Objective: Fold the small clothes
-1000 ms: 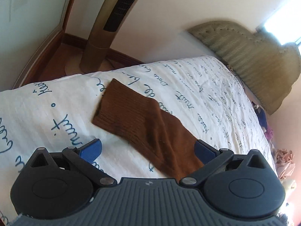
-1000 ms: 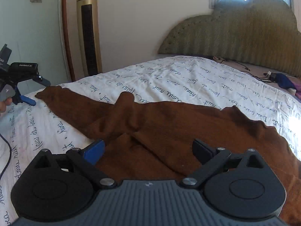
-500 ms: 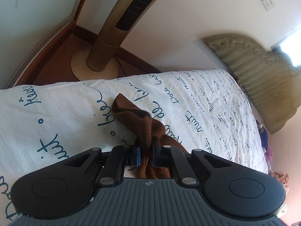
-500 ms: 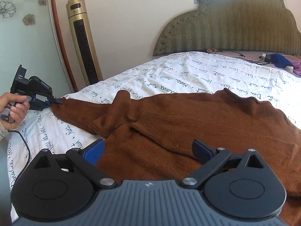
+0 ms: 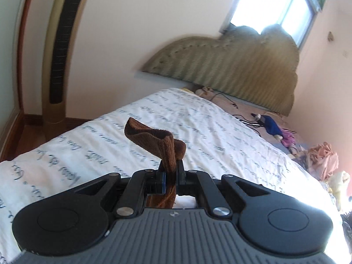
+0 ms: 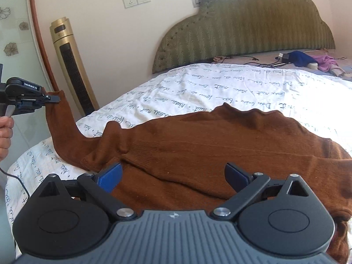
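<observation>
A brown knitted sweater point(image 6: 209, 145) lies spread across the white bedsheet point(image 6: 198, 92) with blue script. My left gripper point(image 5: 170, 171) is shut on the cuff of its sleeve point(image 5: 160, 140), which sticks up and curls over above the jaws. In the right wrist view that left gripper point(image 6: 52, 98) holds the sleeve point(image 6: 59, 127) lifted off the bed at the far left, a hand below it. My right gripper point(image 6: 173, 176) hovers open over the sweater's body, blue pads wide apart, nothing between them.
A gold tower fan point(image 6: 72, 70) stands by the wall left of the bed. The green padded headboard point(image 6: 246, 28) is at the back. Cables, a blue item point(image 6: 301, 58) and pink clothes point(image 5: 323, 158) lie near the bed's far side.
My left gripper closed on the sleeve cuff, then rose and swung, lifting the sleeve off the sheet. My right gripper stayed open and came nearer over the sweater's body.
</observation>
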Available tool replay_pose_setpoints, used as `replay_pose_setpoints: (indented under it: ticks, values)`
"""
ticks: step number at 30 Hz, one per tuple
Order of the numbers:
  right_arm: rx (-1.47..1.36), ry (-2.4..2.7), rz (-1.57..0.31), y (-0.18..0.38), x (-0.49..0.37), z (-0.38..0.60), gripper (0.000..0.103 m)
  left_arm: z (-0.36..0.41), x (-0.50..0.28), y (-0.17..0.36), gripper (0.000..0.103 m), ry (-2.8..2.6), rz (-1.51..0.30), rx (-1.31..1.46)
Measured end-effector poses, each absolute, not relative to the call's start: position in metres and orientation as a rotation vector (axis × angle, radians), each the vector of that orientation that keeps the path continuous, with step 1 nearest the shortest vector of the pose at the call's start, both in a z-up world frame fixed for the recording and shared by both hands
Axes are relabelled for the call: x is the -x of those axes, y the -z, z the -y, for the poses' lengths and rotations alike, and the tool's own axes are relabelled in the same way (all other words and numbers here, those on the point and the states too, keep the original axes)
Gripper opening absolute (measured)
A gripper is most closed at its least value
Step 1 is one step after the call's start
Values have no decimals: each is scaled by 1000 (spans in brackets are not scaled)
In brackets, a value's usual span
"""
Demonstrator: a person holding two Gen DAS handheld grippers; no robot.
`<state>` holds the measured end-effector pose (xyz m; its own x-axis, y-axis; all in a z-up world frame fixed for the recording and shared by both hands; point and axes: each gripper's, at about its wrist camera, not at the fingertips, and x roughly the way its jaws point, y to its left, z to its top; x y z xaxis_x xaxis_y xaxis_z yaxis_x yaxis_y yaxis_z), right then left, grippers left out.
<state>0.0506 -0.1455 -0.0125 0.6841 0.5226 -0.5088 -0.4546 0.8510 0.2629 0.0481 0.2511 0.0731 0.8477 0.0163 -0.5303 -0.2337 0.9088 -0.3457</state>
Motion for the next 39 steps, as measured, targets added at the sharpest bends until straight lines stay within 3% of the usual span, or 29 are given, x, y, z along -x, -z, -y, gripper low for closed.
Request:
replay_pose_setpoints:
  ticks: [11,18,24,27,28,29,31,34,36,37,39]
  values:
    - [-212,-465,-613,10,-55,203,100,-119,-87,-69,7,68,-578,312]
    - [-203,-386,-657,20,-74,230,99,-29,-123,-8,7,183,-702,285]
    - [-363,-435,-731,42,-105,250,99,14,-145,66,10,230,-858,260]
    - [-513,-497,-773,59,-125,255,99,1,-139,73,32,261,-879,310]
    - [-577,-513,-807,67,-133,255,99,-8,-131,64,45,272,-885,344]
    - [-617,-528,-817,72,-137,254,99,-17,-123,53,76,282,-875,358]
    - [-651,-539,-820,77,-141,250,99,-44,-100,27,98,281,-798,378]
    - [-531,-526,-784,69,-138,230,98,-98,-65,-15,99,250,-683,392]
    - [-345,-478,-730,56,-129,204,89,-135,-51,-25,103,165,-641,397]
    - [-240,-479,-690,49,-123,187,79,-154,-46,-27,103,104,-645,394]
    - [-41,-484,-621,38,-110,151,74,-184,-43,-22,103,29,-673,394]
